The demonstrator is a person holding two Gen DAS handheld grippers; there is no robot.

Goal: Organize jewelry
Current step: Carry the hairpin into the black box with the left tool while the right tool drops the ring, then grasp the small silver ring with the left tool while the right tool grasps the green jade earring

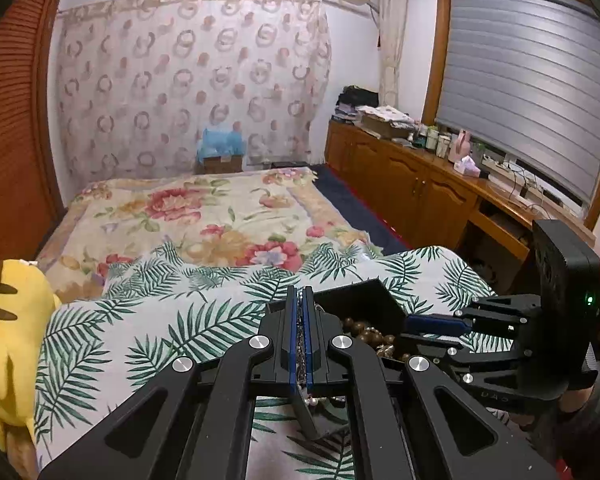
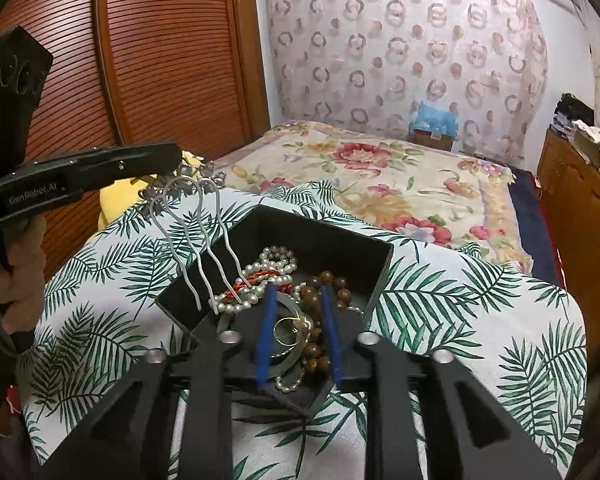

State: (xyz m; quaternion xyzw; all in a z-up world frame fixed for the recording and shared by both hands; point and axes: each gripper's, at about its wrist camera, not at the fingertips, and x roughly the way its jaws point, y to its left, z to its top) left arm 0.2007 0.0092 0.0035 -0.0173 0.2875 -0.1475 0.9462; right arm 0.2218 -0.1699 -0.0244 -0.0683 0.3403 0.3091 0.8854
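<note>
A metal hair comb (image 2: 196,216) is being held by its ornamented top in the left gripper (image 2: 172,168), whose jaws are clamped tight on it; its four long wavy prongs are hanging down over the left corner of the black jewelry box (image 2: 324,232). The box is resting on the palm-leaf cover (image 2: 460,292) of the bed, near the cover's near edge. The right gripper (image 2: 298,328) is being hovered over the box's near corner with its jaws parted a little and nothing between them that is being pressed; under it a pale bangle (image 2: 288,360), a pearl strand (image 2: 268,268) and wooden beads (image 2: 332,284) are lying tangled. The comb is judged light and stiff but slippery, its prongs apt to snag strands; the decorated top is the safest hold. The pearls are judged limp, best taken mid-strand.
</note>
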